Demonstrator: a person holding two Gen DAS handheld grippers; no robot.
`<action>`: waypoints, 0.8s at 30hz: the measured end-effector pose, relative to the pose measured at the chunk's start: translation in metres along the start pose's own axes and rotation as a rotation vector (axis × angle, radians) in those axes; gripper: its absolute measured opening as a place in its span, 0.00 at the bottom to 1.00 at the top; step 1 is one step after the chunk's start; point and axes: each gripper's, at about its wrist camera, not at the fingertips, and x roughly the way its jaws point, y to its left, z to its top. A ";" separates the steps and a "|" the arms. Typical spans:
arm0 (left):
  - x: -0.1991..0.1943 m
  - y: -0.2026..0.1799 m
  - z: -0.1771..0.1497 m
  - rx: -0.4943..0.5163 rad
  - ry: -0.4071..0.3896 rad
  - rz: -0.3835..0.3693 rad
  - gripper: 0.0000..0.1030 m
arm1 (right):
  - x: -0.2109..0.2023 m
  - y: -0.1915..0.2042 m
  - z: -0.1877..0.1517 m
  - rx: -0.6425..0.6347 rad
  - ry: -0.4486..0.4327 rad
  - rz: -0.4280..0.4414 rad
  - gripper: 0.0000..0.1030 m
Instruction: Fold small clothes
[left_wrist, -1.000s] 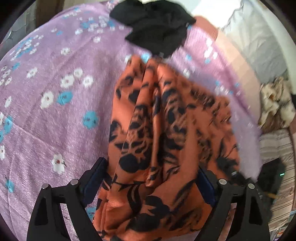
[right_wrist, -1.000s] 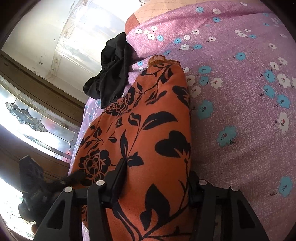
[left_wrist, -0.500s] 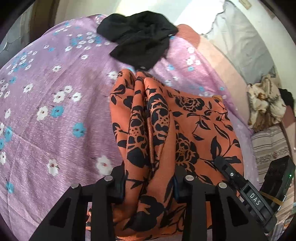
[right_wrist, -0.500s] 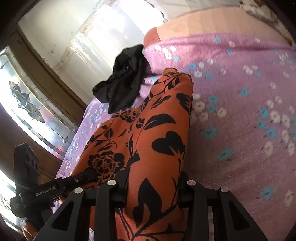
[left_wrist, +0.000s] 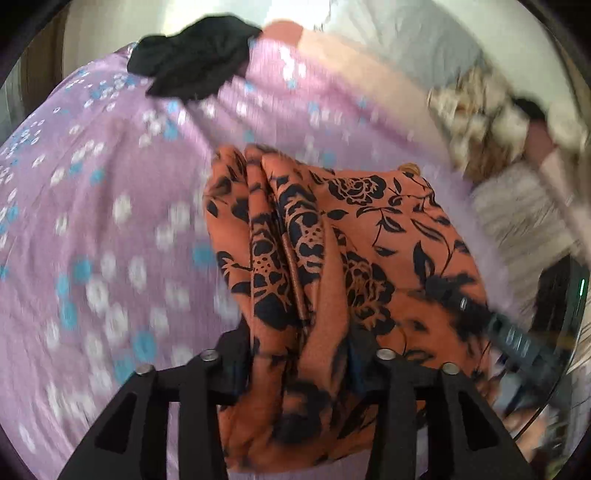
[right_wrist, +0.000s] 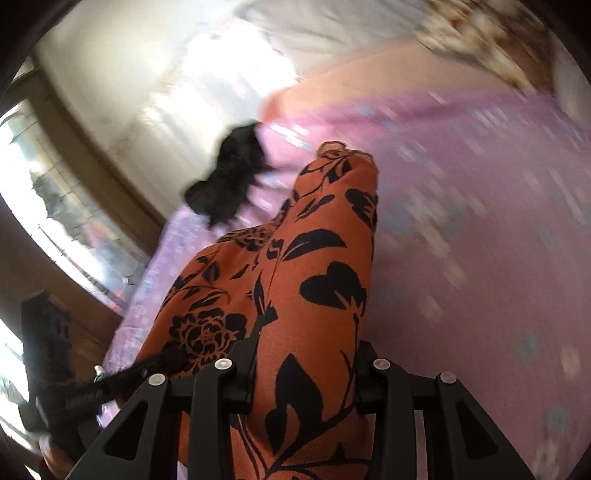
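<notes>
Orange cloth printed with black flowers, the small garment (left_wrist: 332, 258) being folded, is pinched at two points as it lies bunched over a lilac bedspread (left_wrist: 110, 221) dotted with white and blue blossoms. The left gripper (left_wrist: 299, 354) has its jaws part-way closed around a thick gather of pleats, the pads pressing the fabric from both sides; those jaws have just eased slightly wider after clamping, with the cloth between them. The right gripper (right_wrist: 303, 354) grips another fold of the same garment in the same manner, its jaws likewise just loosened a little yet tight on the fabric. In the left wrist view the right tool shows at the garment's right edge; in the right wrist view the left tool shows at lower left. A crumpled black garment (left_wrist: 195, 62) sits near the far edge of the bedspread, apart from the orange piece. A heap of cream and brown laundry (left_wrist: 495, 122) lies blurred at the right, beside a striped cloth (left_wrist: 517, 218).
</notes>
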 end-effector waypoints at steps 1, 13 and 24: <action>0.004 -0.006 -0.013 0.024 0.005 0.063 0.49 | 0.004 -0.010 -0.004 0.019 0.040 -0.046 0.48; -0.138 -0.054 -0.058 0.176 -0.383 0.384 0.91 | -0.141 0.039 -0.027 -0.198 -0.161 -0.223 0.55; -0.240 -0.087 -0.070 0.112 -0.514 0.472 0.91 | -0.258 0.118 -0.057 -0.338 -0.329 -0.198 0.63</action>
